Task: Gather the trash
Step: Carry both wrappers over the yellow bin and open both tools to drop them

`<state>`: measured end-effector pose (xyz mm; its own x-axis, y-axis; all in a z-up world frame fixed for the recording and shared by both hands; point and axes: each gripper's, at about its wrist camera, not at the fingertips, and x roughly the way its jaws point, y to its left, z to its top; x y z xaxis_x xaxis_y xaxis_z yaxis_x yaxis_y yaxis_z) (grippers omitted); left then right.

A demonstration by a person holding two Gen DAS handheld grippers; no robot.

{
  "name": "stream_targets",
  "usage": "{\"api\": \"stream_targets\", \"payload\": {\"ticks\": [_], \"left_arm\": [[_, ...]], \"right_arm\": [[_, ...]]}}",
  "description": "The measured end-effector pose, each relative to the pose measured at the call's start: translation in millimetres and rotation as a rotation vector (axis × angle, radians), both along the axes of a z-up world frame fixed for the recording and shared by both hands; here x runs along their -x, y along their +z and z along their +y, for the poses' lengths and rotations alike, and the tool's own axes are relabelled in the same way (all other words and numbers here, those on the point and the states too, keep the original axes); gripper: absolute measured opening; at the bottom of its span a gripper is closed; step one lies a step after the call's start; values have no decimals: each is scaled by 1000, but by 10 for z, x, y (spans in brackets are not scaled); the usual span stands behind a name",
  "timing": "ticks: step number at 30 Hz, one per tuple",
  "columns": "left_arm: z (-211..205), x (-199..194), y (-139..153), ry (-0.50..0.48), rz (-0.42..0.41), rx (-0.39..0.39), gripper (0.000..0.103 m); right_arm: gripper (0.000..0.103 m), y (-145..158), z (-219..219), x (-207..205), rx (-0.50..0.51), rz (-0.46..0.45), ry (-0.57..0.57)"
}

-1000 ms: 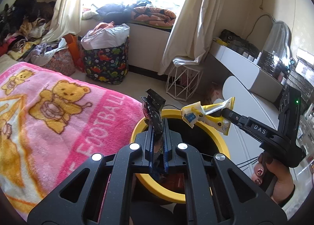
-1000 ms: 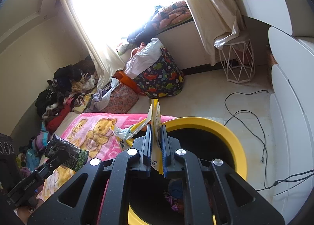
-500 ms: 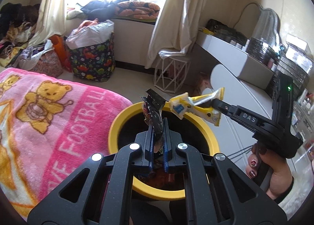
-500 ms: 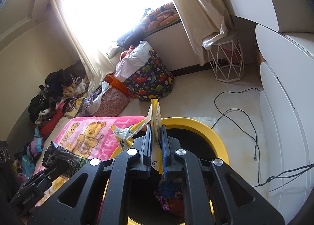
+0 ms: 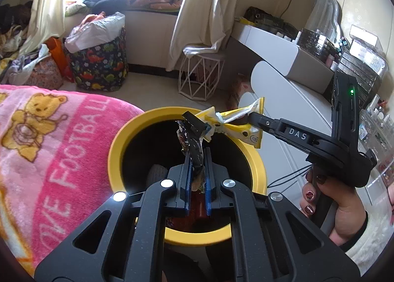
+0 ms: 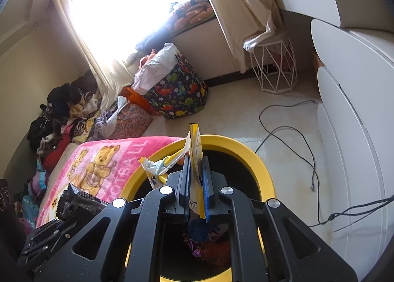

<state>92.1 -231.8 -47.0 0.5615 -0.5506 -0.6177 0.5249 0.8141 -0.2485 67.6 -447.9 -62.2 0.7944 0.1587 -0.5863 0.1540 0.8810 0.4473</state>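
Holding both pieces over the round yellow-rimmed trash bin (image 5: 256,166), the person should release only above its dark opening. The left gripper (image 5: 197,158) is clenched on a dark crinkled foil wrapper (image 5: 193,144); the right gripper (image 6: 196,166) clamps a yellow-and-white plastic wrapper (image 6: 194,141). Unclamping one at a time seems safer, since the wrappers nearly touch.

Pink teddy-bear blanket (image 5: 49,139), dinosaur-print laundry basket (image 5: 98,70), white wire stool (image 5: 200,77), cream curtains (image 5: 206,11), black floor cable (image 6: 290,134)
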Motion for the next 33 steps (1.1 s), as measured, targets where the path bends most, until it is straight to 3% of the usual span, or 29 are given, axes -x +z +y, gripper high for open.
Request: {"api": "stream_targets", "payload": {"ticks": [12,20,22,28,33], "left_arm": [[-129,-115,-227,-18,79,-36,8],[-113,-135,-246,7,96,-43,49],[-94,-132,-238,15,98,-40,54],[-12,-99,-182,58,76,-54,86],[132,-98,-139,114,66,-60,92]], "right_arm": [[17,-123,-28,-14,-44,40,3],[36,-83,-47,35,-44,37,2],[45,-63,-41,63,-42,36,4],[68,-5,-6,141,-15,34,7],[84,59,55,217,10,18,7]]}}
